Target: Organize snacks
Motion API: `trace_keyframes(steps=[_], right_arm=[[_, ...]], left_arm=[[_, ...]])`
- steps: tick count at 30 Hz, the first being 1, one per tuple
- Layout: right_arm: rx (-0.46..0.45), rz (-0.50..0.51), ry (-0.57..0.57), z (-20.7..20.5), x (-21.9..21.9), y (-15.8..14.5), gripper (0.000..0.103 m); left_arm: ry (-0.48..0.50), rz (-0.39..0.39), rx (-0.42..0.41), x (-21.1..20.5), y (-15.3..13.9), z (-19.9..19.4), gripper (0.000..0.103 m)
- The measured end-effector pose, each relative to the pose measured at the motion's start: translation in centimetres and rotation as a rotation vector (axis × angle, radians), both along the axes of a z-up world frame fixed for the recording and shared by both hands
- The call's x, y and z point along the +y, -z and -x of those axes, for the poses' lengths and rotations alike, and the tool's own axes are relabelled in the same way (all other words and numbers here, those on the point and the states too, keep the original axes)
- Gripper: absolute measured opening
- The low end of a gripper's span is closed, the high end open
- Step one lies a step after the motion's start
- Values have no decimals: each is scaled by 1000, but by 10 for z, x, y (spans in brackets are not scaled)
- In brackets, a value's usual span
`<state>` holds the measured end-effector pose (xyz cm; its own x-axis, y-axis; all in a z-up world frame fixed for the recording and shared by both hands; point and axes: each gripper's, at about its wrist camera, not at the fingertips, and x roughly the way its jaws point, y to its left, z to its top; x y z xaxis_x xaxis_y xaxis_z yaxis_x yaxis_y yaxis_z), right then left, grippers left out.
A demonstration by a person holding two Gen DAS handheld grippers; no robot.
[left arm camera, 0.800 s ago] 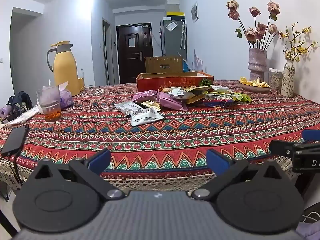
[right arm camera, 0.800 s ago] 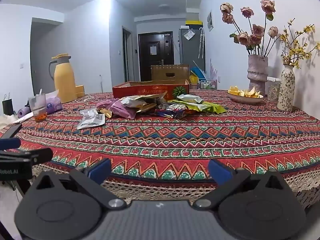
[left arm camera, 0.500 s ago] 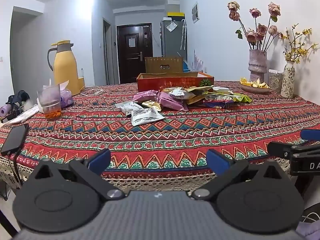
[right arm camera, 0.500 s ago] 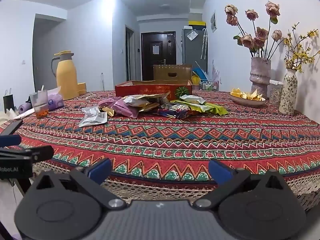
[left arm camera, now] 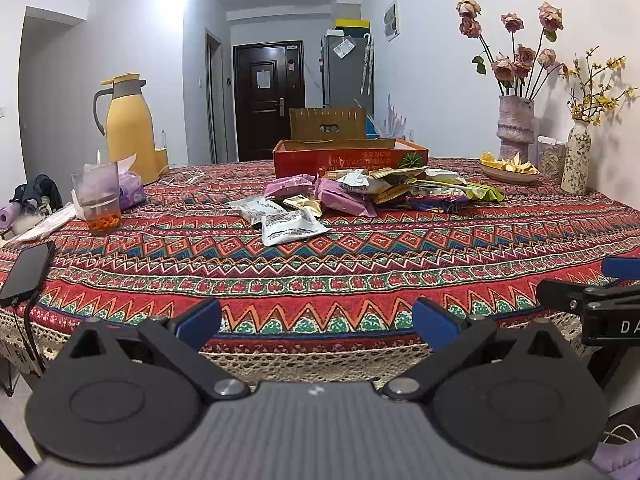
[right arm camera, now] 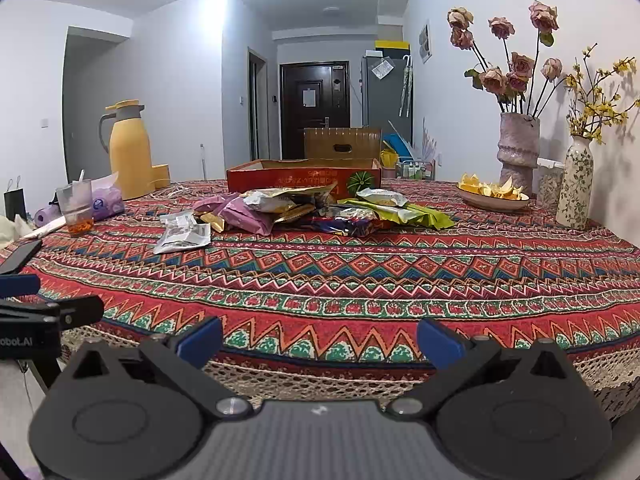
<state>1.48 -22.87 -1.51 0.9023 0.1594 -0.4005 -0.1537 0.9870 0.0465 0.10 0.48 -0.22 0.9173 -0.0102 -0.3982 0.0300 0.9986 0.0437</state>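
— Both views have crept a little nearer the counter (left arm camera: 360, 264) since the earlier frames, and the pile looks slightly larger; nothing on the cloth has shifted.

— Where do the snacks sit?

— The snack packets (left arm camera: 360, 196) lie heaped in the middle of the counter, just in front of the red cardboard box (left arm camera: 348, 156). Two white packets (left arm camera: 288, 228) lie nearest, purple ones (right arm camera: 244, 212) behind them, green ones (right arm camera: 404, 212) to the right.

— And the left hand-held gripper (left arm camera: 316, 320)?

— Jaws spread wide, nothing between them, hanging at the near edge of the counter, well apart from the pile. The heap lies ahead of it and slightly right of centre.

— The right hand-held gripper (right arm camera: 320, 336)?

— Also wide and empty, at the same near edge. From it the pile lies ahead, the white packets off to the left. Each gripper shows at the side of the other's view.

— Anything else around?

— A yellow jug (left arm camera: 128, 128) and a plastic cup (left arm camera: 98, 200) on the left, a phone (left arm camera: 26, 272) at the near left edge, two vases (right arm camera: 518, 148) and a bowl of peels (right arm camera: 492, 196) on the right.
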Motion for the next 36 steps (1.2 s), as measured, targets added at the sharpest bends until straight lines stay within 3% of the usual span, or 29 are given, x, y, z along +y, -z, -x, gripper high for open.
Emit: trace_keyframes(steps=[36], right_arm=[[22,5,15,-2,-1,2,103]], left_arm=[[4,-16,-14,-2,-1,3,103]])
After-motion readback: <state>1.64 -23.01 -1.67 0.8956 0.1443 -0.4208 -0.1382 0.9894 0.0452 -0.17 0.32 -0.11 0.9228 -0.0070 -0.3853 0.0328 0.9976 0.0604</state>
